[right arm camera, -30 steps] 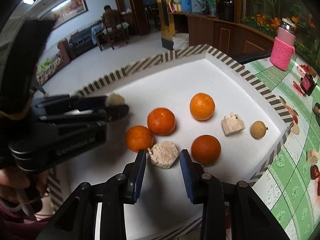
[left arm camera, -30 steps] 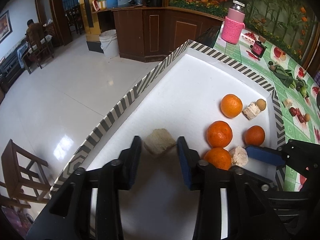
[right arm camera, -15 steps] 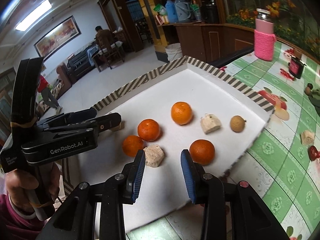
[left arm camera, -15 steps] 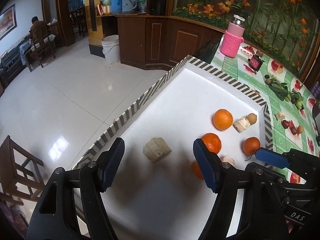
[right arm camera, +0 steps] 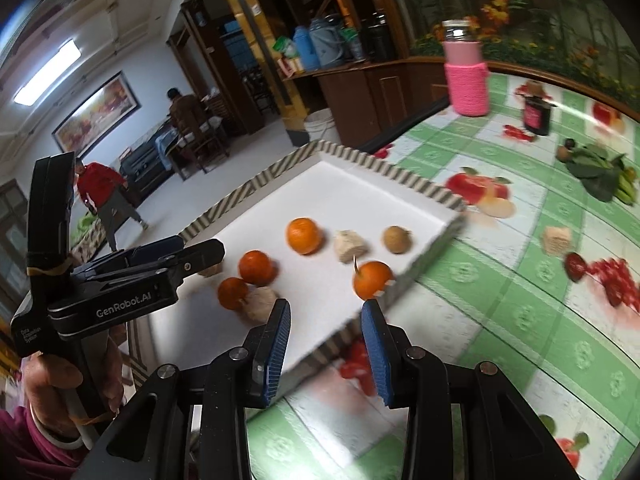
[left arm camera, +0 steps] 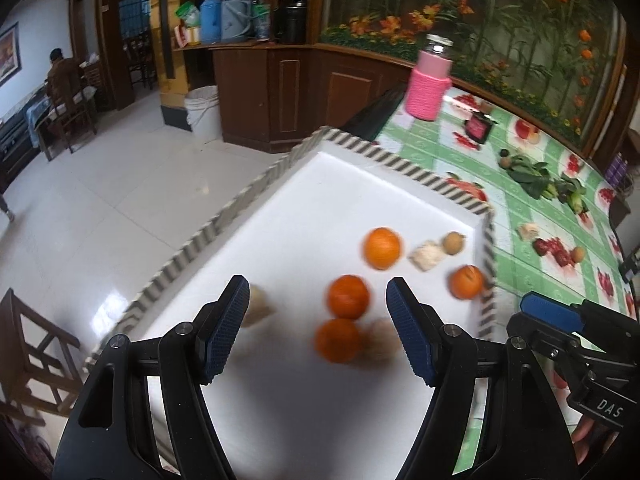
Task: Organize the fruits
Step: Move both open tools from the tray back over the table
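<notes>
Both grippers empty: left gripper [left arm camera: 316, 328] fingers wide open above tray [left arm camera: 384, 160] w/ oranges [left arm camera: 348, 296], right gripper [right arm camera: 326, 344] fingers part-open over tray edge, prob. lining up next pick.

the far half of the white foam tray with the striped rim [left arm camera: 404, 168] lies bare, so there is open room there. nearer, four round orange fruits [left arm camera: 348, 296] and pale beige porous chunks [left arm camera: 427, 254] crowd the tray's right part (two oranges nearly touching). on the green checked tablecloth [right arm camera: 520, 320], a pink knit-sleeved bottle [right arm camera: 467, 76] and dark leafy greens [right arm camera: 596, 176] stand far off.
</notes>
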A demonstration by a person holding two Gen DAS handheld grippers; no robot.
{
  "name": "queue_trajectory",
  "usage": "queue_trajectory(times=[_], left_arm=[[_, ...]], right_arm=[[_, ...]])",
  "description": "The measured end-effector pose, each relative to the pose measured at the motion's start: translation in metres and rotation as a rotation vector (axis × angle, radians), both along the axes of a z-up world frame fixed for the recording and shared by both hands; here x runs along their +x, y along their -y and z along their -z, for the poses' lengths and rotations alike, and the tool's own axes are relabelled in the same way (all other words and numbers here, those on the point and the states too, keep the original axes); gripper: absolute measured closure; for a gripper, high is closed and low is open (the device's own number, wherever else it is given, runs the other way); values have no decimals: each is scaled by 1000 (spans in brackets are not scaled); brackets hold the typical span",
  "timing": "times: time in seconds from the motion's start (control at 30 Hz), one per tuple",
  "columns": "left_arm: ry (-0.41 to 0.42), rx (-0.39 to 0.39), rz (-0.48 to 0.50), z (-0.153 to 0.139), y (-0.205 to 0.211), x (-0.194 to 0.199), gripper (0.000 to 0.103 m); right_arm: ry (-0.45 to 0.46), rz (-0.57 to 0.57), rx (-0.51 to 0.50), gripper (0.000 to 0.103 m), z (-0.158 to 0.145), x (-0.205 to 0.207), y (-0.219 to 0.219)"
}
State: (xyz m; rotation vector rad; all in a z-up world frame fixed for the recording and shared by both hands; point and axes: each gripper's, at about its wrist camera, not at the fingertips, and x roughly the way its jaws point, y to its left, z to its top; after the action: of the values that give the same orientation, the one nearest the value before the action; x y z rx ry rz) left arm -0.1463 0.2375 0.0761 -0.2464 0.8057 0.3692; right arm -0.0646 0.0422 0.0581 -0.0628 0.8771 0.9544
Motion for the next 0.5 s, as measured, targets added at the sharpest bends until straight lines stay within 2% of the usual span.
queue_trajectory(times=[0.2, 0.5], left_arm=[[27, 26, 86, -9, 42, 17, 31], [29, 55, 214, -7, 112, 53, 31]], right_arm=[[4, 89, 24, 67, -6, 7, 37], [15, 231, 17, 67, -7, 20, 101]])
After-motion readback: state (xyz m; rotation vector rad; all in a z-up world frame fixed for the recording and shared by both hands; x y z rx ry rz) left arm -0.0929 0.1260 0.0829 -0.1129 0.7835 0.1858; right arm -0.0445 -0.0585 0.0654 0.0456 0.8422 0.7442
